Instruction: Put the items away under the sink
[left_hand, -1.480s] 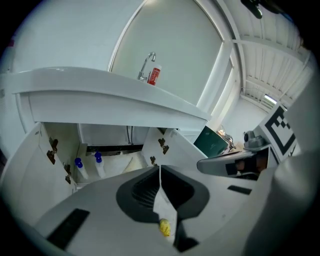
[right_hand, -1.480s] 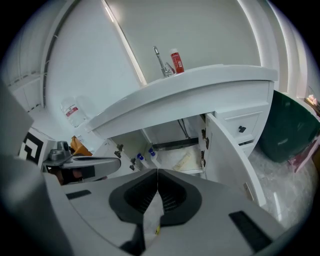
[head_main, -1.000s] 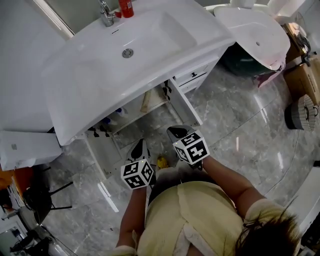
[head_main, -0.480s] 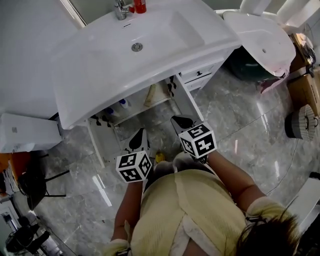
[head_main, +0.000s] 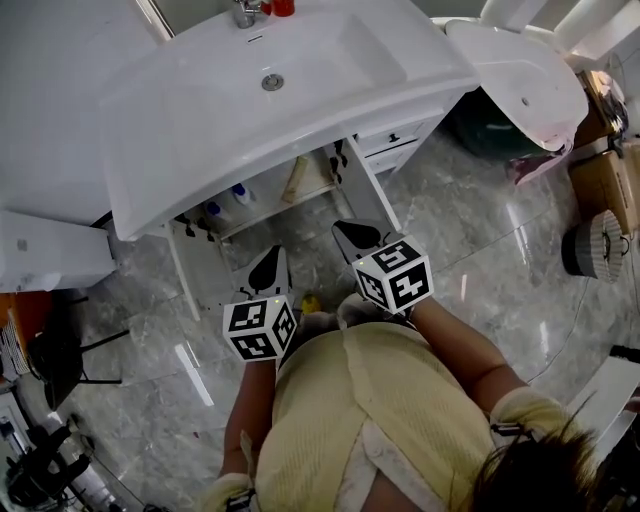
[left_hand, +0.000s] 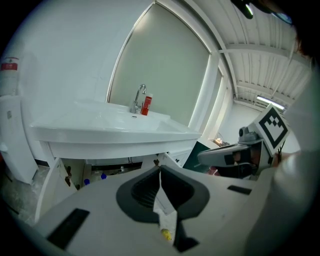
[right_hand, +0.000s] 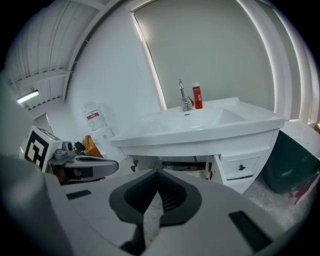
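A glossy grey marble-look tile floor (head_main: 500, 260) reflects streaks of light. Against the plain white wall (left_hand: 65, 60) stands a white washbasin vanity (head_main: 200, 140), its cupboard doors open below. A tall arched pale grey panel (left_hand: 165, 70) rises behind it. A white ribbed ceiling (left_hand: 270, 65) carries a lit strip lamp (left_hand: 270, 101). A brown cardboard box (head_main: 612, 165) sits at the floor's right edge, and a black thin-legged frame (head_main: 60, 355), perhaps a chair, at the left.

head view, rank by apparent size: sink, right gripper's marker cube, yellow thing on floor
1. sink
2. right gripper's marker cube, enlarged by nearness to the camera
3. yellow thing on floor
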